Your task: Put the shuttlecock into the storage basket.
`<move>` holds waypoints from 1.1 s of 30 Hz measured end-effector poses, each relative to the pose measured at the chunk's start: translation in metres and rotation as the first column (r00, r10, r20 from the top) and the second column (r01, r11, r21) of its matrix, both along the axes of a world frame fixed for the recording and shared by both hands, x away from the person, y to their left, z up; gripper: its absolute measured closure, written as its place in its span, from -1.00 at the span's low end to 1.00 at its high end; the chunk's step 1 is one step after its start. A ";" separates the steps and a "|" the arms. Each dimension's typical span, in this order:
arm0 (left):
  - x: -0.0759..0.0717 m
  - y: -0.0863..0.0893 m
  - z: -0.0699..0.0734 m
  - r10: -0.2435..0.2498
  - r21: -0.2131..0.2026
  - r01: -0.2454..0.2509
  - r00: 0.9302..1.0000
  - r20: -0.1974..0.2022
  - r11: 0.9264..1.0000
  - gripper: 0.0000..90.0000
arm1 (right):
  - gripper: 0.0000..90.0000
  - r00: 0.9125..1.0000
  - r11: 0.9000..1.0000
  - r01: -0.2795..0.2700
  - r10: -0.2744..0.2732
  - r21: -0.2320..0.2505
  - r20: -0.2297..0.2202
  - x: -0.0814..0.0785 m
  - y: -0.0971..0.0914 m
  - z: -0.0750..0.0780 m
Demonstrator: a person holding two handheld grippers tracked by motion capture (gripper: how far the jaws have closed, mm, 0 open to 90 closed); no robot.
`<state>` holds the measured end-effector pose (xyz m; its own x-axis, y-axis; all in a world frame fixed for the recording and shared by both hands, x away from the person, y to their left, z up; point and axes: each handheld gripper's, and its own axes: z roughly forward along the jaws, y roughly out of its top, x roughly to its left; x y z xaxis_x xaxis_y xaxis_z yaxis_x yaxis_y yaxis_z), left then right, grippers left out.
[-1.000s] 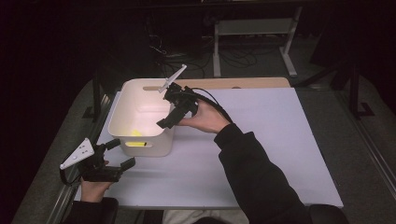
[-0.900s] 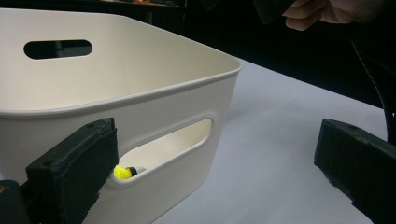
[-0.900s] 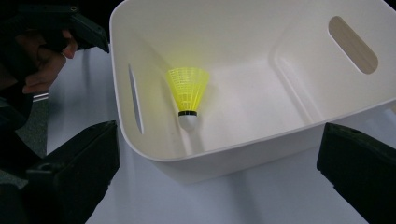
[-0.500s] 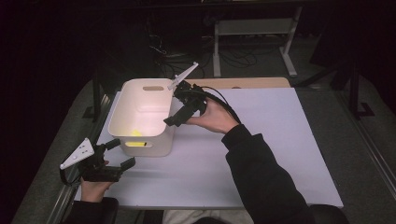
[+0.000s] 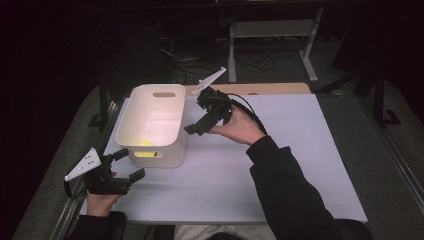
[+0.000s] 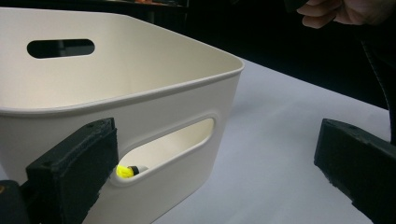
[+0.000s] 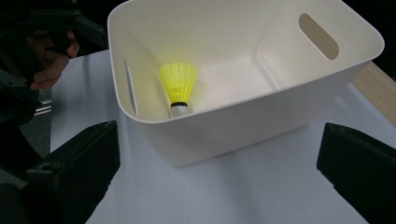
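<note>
White tub with yellow shuttlecock, two hand-held tools.
White tub (image 5: pixel 152 125) at the tabletop's (image 5: pixel 280 165) ten o'clock; yellow shuttlecock (image 7: pixel 178 88) inside, cork down against the near wall, visible through the handle slot. Right tool (image 5: pixel 200 125), jaws wide and empty, raised beside the tub's three o'clock. Left tool (image 5: pixel 127 165), jaws wide and empty, at the tub's seven o'clock.
</note>
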<state>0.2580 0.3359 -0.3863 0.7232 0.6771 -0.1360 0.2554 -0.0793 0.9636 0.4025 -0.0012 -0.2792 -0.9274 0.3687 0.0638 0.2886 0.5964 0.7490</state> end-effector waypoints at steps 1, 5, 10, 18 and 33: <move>0.000 0.000 0.000 0.000 0.000 0.000 1.000 0.000 1.000 -1.00 | -1.00 1.000 1.000 0.000 0.000 0.003 0.000 0.000 -0.001 -0.001; 0.000 0.000 0.000 0.001 -0.001 -0.001 1.000 -0.002 1.000 -1.00 | -1.00 1.000 1.000 0.000 0.000 0.016 -0.011 0.000 -0.007 -0.003; 0.000 0.000 0.000 0.002 0.000 -0.002 1.000 -0.002 1.000 -1.00 | -1.00 1.000 1.000 0.006 -0.006 0.020 -0.011 -0.001 -0.016 -0.005; 0.000 0.000 0.000 0.004 0.002 -0.004 1.000 -0.002 1.000 -1.00 | -1.00 0.999 0.999 0.032 -0.031 0.044 -0.012 -0.002 -0.036 -0.007; 0.001 0.000 0.000 0.005 0.005 -0.005 1.000 -0.002 1.000 -1.00 | -1.00 0.998 0.996 0.069 -0.068 0.051 -0.016 -0.006 -0.063 -0.016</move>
